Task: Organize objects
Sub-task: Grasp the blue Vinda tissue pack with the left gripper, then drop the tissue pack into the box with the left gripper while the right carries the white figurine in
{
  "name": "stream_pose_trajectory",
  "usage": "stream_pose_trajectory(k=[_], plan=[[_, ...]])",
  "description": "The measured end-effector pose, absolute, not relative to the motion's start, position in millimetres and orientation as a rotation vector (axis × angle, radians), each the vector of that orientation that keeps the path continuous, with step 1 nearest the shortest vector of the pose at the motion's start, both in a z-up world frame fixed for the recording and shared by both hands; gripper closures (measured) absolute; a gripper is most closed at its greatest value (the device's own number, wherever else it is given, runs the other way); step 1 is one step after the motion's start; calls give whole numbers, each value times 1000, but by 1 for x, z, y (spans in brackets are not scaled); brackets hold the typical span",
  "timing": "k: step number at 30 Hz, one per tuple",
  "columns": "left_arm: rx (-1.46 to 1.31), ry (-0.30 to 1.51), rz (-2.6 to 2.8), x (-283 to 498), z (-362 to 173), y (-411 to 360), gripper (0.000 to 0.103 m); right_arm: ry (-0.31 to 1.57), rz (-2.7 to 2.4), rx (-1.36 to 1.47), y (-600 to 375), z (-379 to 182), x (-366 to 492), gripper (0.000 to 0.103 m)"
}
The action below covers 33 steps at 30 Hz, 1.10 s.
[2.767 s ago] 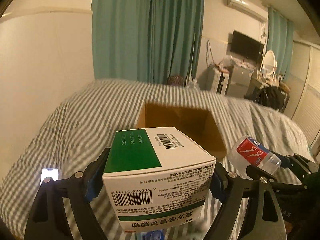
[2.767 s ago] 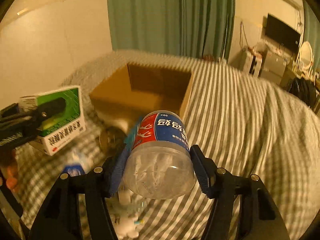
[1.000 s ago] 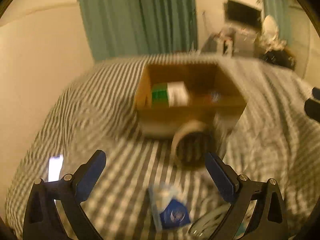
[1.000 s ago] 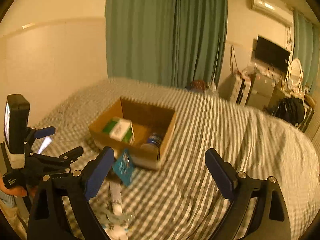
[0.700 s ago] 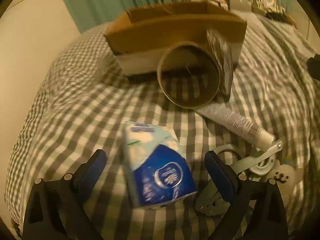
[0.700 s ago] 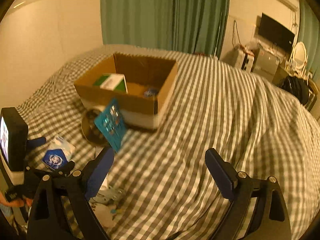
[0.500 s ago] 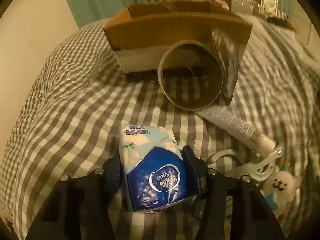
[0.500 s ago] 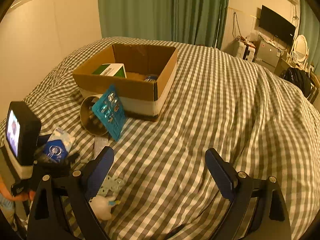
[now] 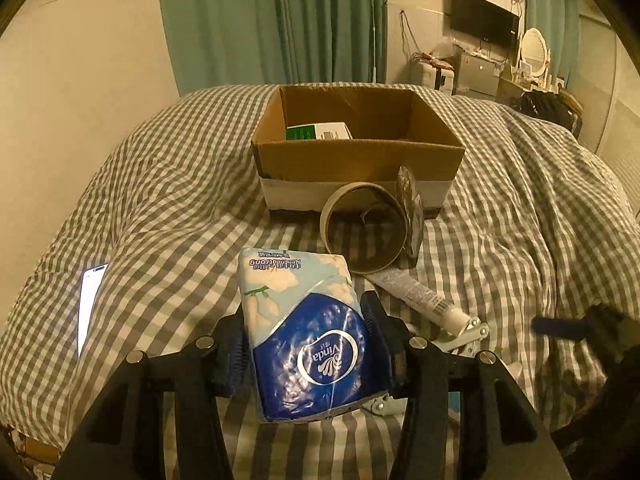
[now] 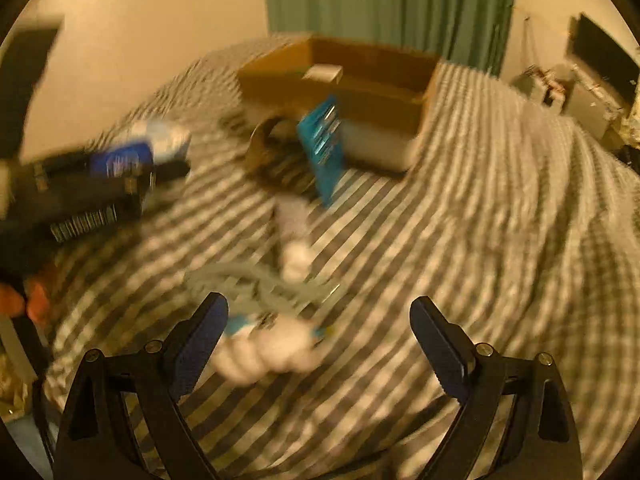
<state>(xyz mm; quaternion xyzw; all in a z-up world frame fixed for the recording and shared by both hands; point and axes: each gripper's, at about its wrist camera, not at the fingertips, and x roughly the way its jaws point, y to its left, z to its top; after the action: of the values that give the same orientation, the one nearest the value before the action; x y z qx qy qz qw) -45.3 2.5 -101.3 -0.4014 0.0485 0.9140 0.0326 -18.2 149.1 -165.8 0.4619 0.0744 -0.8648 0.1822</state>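
Observation:
My left gripper (image 9: 306,340) is shut on a blue and white tissue pack (image 9: 308,332) and holds it above the checked bed, short of the open cardboard box (image 9: 356,156). A green and white medicine box (image 9: 318,131) lies inside the box. My right gripper (image 10: 318,328) is open and empty, low over a white plush toy (image 10: 264,350) and a grey metal hinge (image 10: 256,284). The right wrist view is blurred; it shows the box (image 10: 360,84) and the tissue pack (image 10: 140,148) at the left.
A tape roll (image 9: 366,232), a blister card (image 9: 412,208) and a white tube (image 9: 420,296) lie in front of the box. A lit phone (image 9: 90,300) lies on the bed at the left. A blue card (image 10: 324,148) leans on the box.
My left gripper dropped the medicine box into the box, closed on the tissue pack and lifted it. My right gripper released the bottle and has moved down toward the plush toy.

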Motion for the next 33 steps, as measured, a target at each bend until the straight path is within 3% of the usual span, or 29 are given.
stream_pose_trajectory(k=[7, 10, 23, 33], plan=[[-1269, 141, 2807, -41, -109, 1, 51, 291, -2332, 1385, 128, -197, -14, 11], [-1273, 134, 2801, -40, -108, 2, 51, 280, -2335, 1379, 131, -194, -13, 34], [-1220, 144, 2810, -29, -88, 10, 51, 243, -2494, 1196, 150, -144, -6, 34], [-1103, 73, 2820, -87, -41, 10, 51, 279, -2672, 920, 171, -55, -63, 34]])
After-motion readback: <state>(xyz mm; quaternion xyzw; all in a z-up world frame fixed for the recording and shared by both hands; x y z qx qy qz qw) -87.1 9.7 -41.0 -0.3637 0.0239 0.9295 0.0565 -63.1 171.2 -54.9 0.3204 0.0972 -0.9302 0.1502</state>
